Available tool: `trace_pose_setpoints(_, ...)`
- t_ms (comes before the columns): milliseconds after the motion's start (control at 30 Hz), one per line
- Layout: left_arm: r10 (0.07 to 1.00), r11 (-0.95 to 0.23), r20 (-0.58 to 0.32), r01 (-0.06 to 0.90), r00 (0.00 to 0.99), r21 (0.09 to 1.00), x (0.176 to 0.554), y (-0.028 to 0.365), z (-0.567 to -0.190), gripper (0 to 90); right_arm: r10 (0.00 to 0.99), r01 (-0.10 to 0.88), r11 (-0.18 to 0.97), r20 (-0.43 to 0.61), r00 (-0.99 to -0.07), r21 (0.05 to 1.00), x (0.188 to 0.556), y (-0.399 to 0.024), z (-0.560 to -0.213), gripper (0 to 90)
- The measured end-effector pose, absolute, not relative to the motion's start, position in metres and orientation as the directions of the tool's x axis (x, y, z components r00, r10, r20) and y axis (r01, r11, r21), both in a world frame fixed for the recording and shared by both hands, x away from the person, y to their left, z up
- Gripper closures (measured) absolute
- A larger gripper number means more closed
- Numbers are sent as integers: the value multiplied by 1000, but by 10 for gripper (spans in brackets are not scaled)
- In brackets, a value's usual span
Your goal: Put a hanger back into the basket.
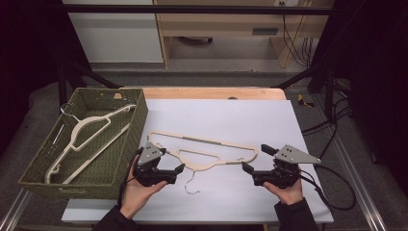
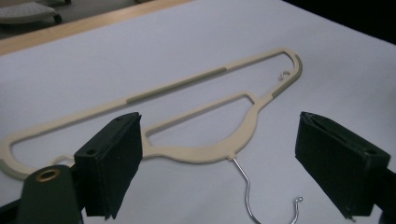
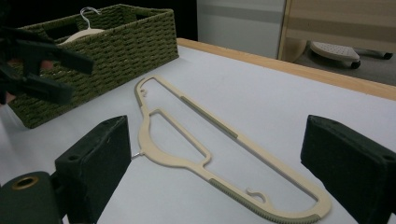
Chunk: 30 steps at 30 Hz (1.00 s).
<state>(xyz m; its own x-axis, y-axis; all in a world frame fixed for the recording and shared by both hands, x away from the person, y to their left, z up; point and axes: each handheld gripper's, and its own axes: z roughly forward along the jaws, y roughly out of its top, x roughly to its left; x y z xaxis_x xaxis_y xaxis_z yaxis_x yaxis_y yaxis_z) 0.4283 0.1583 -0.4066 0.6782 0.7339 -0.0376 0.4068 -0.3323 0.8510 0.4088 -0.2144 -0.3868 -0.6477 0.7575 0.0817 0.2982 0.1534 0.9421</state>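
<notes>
Cream hanger (image 1: 204,150) lying flat on the white sheet (image 1: 231,115) covering the bench (image 1: 211,93), between the two grippers; long straight bar toward the far side, wire hook (image 1: 191,184) pointing toward the person. Olive grip strips along the bar and at both ends of the hanger.

Left gripper (image 1: 177,172) held low in the left hand (image 1: 137,190), just beside the hanger's near-left end; jaws wide, nothing between them. In the left gripper view (image 2: 219,163), both black jaws well apart, with the hanger (image 2: 187,116) and its hook (image 2: 252,196) lying on the sheet beyond them, untouched.

Right gripper (image 1: 253,159) held in the right hand (image 1: 287,191), close to the hanger's right end; jaws likewise wide and holding nothing. In the right gripper view (image 3: 215,168), the hanger (image 3: 205,140) stretching diagonally between the spread jaws on the sheet, not gripped; left gripper (image 3: 70,77) visible at upper left, in front of the basket.

Woven green basket (image 1: 127,139) at the left edge of the bench, overhanging the sheet's border. Second cream hanger (image 1: 84,134) inside it, leaning against the weave, wire hook (image 1: 67,109) near the far-left corner. Same basket (image 3: 116,51) in the right gripper view, with the tip of that hook (image 3: 89,11) above its rim.
</notes>
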Motion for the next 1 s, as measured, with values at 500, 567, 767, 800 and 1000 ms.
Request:
trace_pose_setpoints(500,736,-421,-42,506,676,752,439,108,-453,358,748,301,164,81,-658,940,409,-212,-390,91)
trace_pose_setpoints(567,739,-433,-41,521,673,735,439,104,-460,392,744,301,172,77,-664,938,410,-211,-390,91)
trace_pose_setpoints(767,764,-438,-29,551,644,711,441,97,-473,514,747,304,170,79,-660,937,410,-210,-392,91)
trace_pose_setpoints(800,768,-431,-37,558,639,709,441,97,-474,545,747,303,170,78,-660,938,410,-209,-392,91)
trace_pose_setpoints(1000,788,-417,-29,567,616,710,439,98,-477,647,748,308,174,78,-659,935,411,-208,-392,91)
